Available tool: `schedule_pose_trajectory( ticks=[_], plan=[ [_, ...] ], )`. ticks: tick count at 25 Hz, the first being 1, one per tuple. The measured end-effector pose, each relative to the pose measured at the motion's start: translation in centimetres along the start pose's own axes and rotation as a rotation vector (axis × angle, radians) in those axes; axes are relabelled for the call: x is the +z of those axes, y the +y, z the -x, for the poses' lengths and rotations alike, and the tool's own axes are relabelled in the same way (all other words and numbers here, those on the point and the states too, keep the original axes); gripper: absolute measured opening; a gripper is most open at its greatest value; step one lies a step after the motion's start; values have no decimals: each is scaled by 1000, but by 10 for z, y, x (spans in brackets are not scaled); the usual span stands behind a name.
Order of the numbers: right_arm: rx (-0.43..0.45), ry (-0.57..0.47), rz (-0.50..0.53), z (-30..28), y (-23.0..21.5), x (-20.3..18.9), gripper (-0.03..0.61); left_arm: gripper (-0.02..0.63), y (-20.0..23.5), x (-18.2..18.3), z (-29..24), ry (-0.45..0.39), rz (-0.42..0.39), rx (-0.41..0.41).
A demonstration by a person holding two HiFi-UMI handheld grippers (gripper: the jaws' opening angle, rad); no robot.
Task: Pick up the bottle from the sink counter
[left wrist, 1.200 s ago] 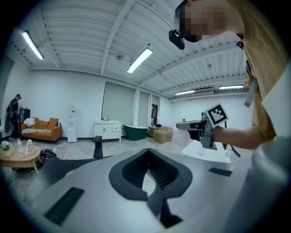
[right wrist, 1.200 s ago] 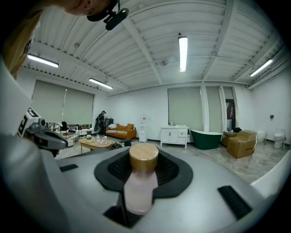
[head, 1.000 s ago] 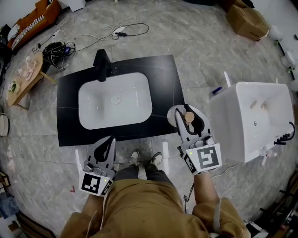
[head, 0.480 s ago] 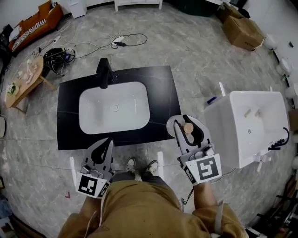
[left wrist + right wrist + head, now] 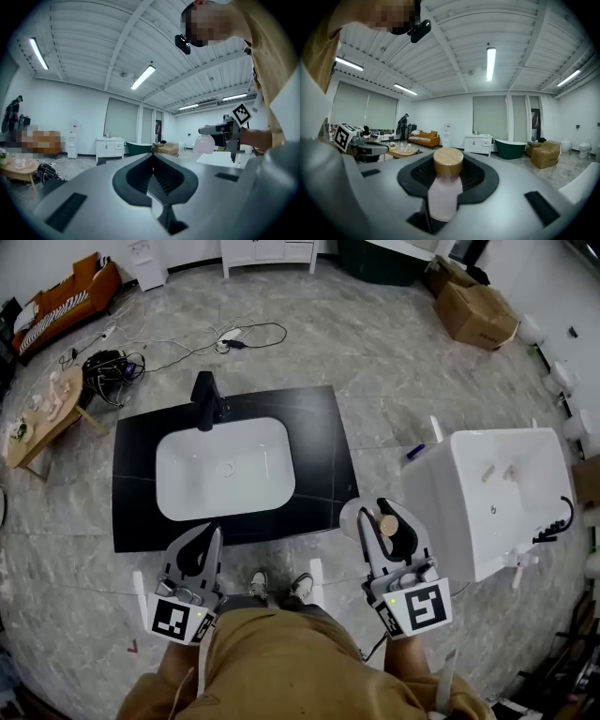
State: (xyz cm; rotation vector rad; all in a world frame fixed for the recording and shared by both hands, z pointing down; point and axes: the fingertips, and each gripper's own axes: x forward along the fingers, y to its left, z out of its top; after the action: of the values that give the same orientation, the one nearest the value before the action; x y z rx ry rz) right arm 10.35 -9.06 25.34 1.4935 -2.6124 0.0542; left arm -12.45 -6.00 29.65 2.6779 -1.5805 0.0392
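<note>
Cardboard box (image 5: pixel 476 310), orange sofa (image 5: pixel 64 298)

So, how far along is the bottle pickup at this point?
Done: the bottle is off the black sink counter. In hand: the right gripper is clamped on its pale pink body below the wooden cap, holding it upright in the air near the counter's front right corner. The left gripper is shut and empty. Left: nothing of the pickup itself, as far as these views show.
</note>
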Motion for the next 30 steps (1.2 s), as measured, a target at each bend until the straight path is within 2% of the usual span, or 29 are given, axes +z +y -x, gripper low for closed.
schedule_pose_trajectory(
  ticks=[12, 19, 30],
  plan=[
    [-95, 25, -14, 29, -14, -6, 120, 3, 3, -1, -3, -11, 8, -30],
    [-77, 19, -19, 14, -10, -6, 120, 3, 8, -5, 2, 10, 6, -20],
    [-44, -7, -10, -5, 2, 10, 120, 3, 32, 0, 12, -5, -4, 33]
  ],
)
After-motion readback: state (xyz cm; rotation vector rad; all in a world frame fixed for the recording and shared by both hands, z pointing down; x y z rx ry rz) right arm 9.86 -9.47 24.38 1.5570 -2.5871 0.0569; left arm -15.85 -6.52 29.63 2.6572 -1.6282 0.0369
